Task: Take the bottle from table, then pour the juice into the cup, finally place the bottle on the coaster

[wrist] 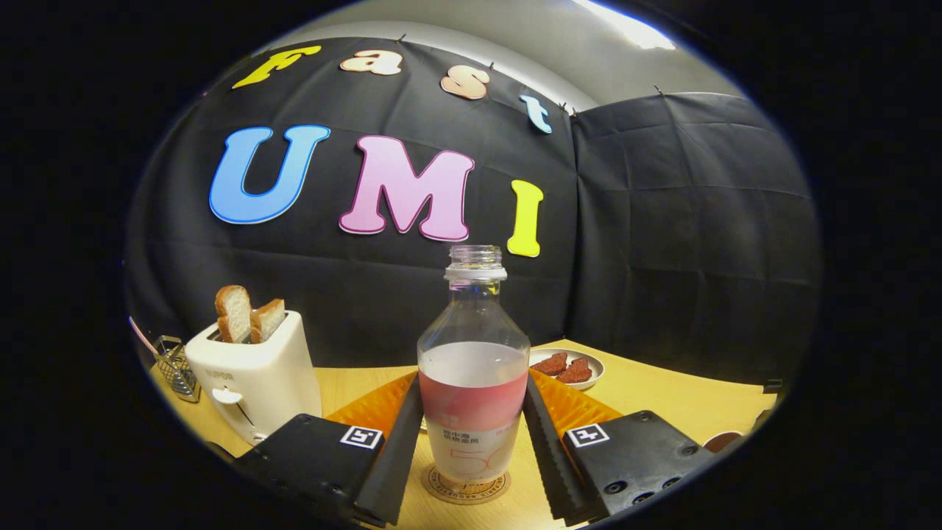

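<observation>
Bright strip light (625, 26) overhead; scene evenly lit, table (662, 401) warm and clear. Strong fisheye bend: wall (662, 221) seams curve, edges darken. Bottle (473, 368) sharp, faint sheen on its shoulder; soft shadow below it. Gripper (471, 442) fingers pressed to bottle, slightly soft near the lens. Toaster (254, 368) glossy.

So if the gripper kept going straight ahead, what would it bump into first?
The bottle. It already stands between the gripper fingers on the coaster, and they look pressed against its sides.
</observation>
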{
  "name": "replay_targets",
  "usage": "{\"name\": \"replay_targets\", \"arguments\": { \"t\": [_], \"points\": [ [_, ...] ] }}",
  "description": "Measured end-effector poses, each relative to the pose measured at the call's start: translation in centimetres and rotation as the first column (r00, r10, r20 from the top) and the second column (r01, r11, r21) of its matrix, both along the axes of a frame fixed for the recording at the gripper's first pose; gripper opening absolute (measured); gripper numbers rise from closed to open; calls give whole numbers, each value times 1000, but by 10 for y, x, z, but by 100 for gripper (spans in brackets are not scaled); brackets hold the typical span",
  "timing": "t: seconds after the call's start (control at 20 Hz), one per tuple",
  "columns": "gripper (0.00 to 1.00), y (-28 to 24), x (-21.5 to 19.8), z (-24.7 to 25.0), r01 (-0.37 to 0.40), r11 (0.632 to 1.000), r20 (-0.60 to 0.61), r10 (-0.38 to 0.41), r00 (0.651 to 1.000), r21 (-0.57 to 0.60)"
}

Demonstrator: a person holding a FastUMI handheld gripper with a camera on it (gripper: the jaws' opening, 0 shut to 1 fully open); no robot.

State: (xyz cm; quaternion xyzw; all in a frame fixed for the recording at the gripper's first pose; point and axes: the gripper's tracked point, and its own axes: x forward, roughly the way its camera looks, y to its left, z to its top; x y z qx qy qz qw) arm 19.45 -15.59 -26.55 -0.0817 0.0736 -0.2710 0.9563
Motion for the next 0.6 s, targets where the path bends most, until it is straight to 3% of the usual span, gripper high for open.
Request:
{"name": "replay_targets", "arguments": {
  "t": [0.6],
  "points": [
    [75,-8,-3,-54,11,999,-43,-10,999,38]
  ]
}}
